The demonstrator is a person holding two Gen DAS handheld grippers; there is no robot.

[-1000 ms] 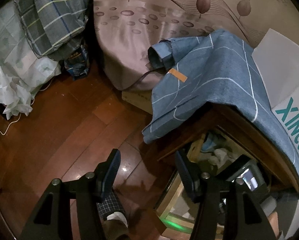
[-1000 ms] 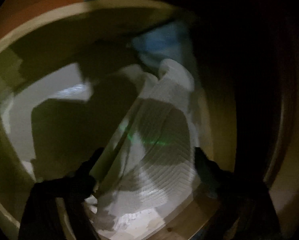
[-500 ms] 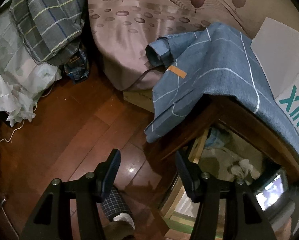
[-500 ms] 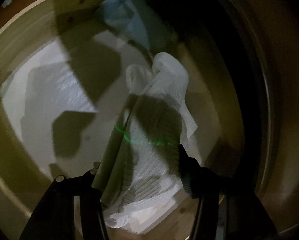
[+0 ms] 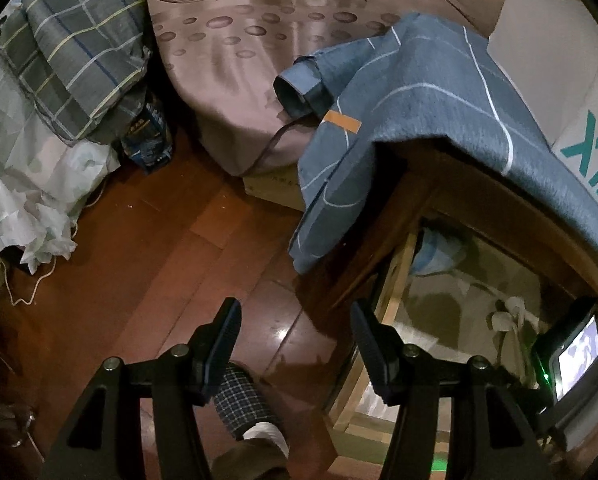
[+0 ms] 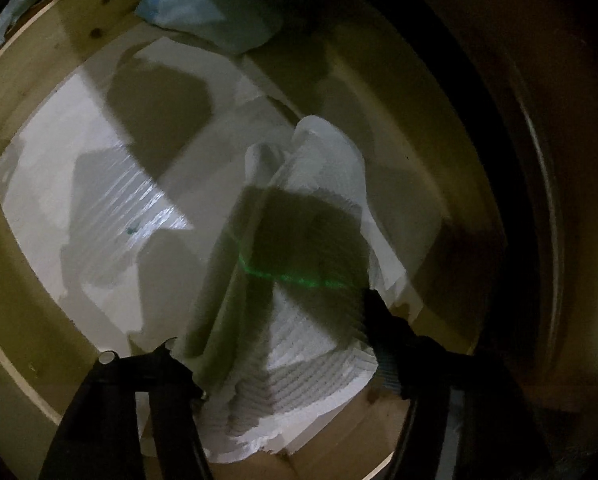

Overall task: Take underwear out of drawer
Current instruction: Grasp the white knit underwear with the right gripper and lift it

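White underwear higher between right gripper jaws; blue cloth behind

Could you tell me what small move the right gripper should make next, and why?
Probably lift a little further, straight up. The right gripper appears to have the white ribbed underwear bunched between its fingers, but the cloth's far end hangs within the drawer's pale wooden wall. The left gripper is open above the floor, idle.
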